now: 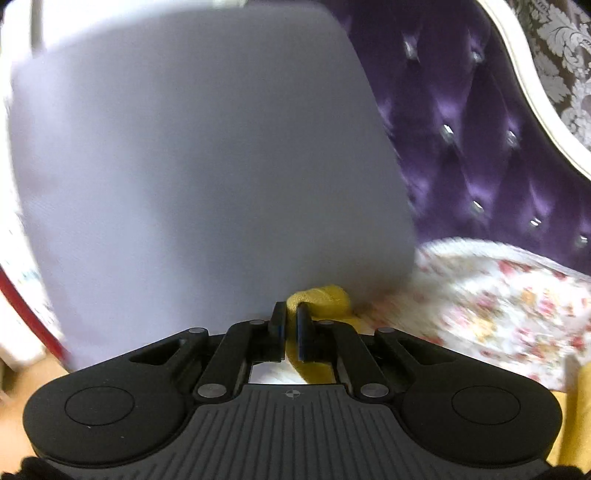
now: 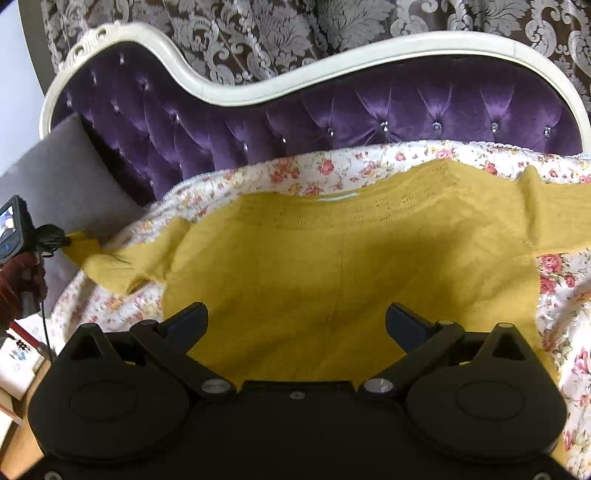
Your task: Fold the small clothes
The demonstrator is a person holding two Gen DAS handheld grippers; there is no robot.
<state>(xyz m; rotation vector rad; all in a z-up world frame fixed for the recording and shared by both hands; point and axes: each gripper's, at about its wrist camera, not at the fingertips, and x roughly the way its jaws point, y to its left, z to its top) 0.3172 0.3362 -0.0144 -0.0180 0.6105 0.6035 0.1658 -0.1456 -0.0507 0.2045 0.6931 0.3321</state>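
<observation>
A mustard-yellow knit sweater (image 2: pixel 332 266) lies spread flat on a floral blanket (image 2: pixel 332 166) on the sofa, neck toward the backrest. My right gripper (image 2: pixel 295 317) is open and empty, hovering over the sweater's lower body. My left gripper (image 1: pixel 291 314) is shut on the end of the sweater's left sleeve (image 1: pixel 321 299), right against a grey cushion (image 1: pixel 207 166). In the right wrist view the left gripper (image 2: pixel 55 238) shows at the far left, pulling that sleeve (image 2: pixel 110 266) out sideways. The right sleeve (image 2: pixel 554 218) lies stretched to the right.
A purple tufted sofa back (image 2: pixel 332 114) with a white frame (image 2: pixel 236 94) stands behind the blanket. The grey cushion (image 2: pixel 62 177) leans at the sofa's left end. Patterned curtains (image 2: pixel 295 33) hang behind. Books or boxes (image 2: pixel 18 358) sit low at the left.
</observation>
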